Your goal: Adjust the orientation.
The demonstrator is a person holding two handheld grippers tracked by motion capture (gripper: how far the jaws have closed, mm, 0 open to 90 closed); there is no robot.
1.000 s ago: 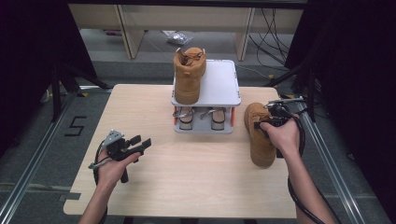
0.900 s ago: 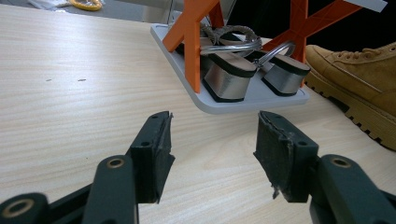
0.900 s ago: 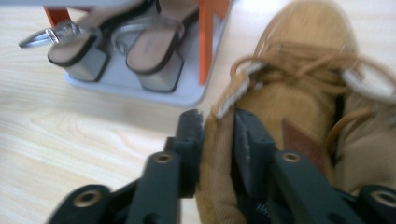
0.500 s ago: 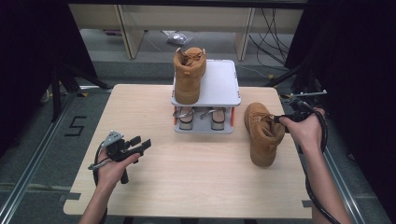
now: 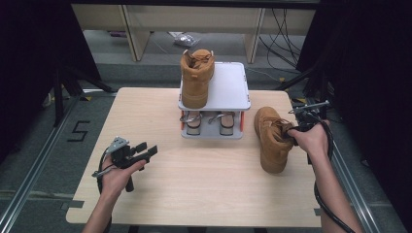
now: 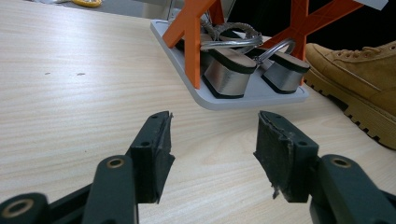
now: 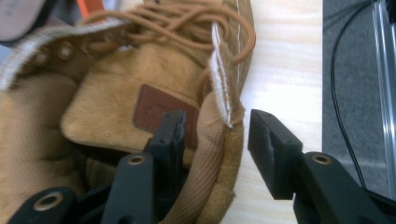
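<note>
A tan suede boot [image 5: 272,141] stands on the wooden table right of the rack, toe toward me. My right gripper [image 5: 294,131] is at its collar. In the right gripper view the boot [image 7: 107,107] has one jaw of that gripper [image 7: 215,135] inside its opening and the other outside; the jaws have just been closing around the collar, and a gap is left at the outer pad. A matching boot [image 5: 197,73] stands on the rack's top plate [image 5: 228,82]. My left gripper [image 5: 149,148] rests on the table at the left, open and holding nothing [image 6: 212,135].
Two silver heeled shoes [image 5: 209,122] sit on the rack's lower shelf, also in the left gripper view [image 6: 229,70] between orange struts. The table's right edge lies close behind my right hand. Cables trail on the floor beyond.
My right hand left the top of the boot, swung right, and now has its jaws astride the boot's collar. The left hand and the boots have stayed put.
</note>
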